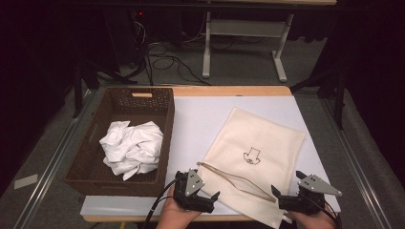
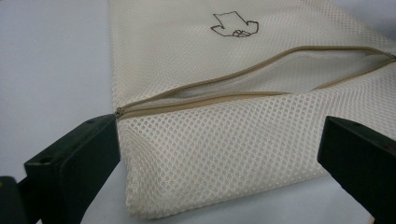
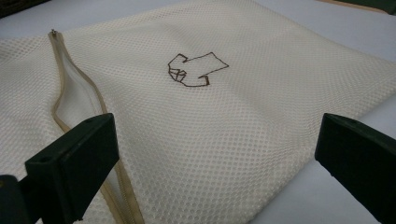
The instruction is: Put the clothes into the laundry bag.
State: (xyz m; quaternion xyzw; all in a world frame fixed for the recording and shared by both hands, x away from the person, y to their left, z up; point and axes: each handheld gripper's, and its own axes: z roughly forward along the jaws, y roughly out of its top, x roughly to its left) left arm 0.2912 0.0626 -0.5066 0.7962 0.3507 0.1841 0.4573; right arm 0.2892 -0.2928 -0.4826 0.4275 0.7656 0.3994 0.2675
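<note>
A cream mesh laundry bag (image 1: 258,143) lies flat on the white mat, a small brown shirt drawing (image 1: 251,156) stitched on its middle. Its tan zipper (image 1: 234,180) runs along the near side and stands open; the gap shows in the left gripper view (image 2: 261,77) and the right gripper view (image 3: 70,84). My left gripper (image 1: 207,202) is open at the bag's near left corner, jaws spread either side of the mesh (image 2: 224,149). My right gripper (image 1: 286,195) is open at the near right corner, over the mesh (image 3: 219,140). A crumpled white cloth (image 1: 132,148) lies in the brown basket (image 1: 165,138).
The brown woven basket sits on the left half of the table beside the white mat (image 1: 200,119). The table's wooden front edge (image 1: 143,218) runs just under my hands. Beyond the table are a desk frame (image 1: 243,38) and cables (image 1: 162,59) on the floor.
</note>
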